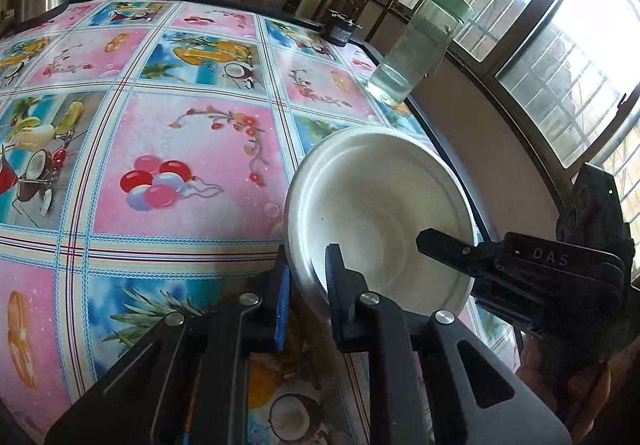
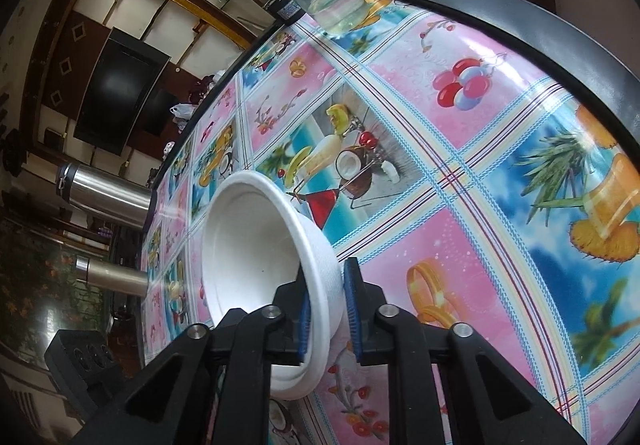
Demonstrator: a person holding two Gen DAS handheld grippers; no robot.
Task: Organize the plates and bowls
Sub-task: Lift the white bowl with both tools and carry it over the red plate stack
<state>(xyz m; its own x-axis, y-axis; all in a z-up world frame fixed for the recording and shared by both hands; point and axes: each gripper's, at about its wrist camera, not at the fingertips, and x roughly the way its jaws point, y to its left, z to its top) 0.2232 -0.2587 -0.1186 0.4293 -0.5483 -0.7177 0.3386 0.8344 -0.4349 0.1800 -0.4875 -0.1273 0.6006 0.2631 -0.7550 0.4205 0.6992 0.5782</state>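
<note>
I count one metal bowl (image 1: pixel 376 205) pinched by my left claw (image 1: pixel 308 277) near the tabletop (image 1: pixel 192 245) edge; one foam bowl (image 2: pixel 256 245), right claw (image 2: pixel 326 309) clamping its wall; open tabletop beyond.

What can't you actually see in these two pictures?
- Left wrist view: the bowl's near wall, hidden behind the left gripper.
- Right wrist view: the bowl's underside, hidden by its own wall and the right gripper.
- Both views: the bottle's contents, too blurred.
</note>
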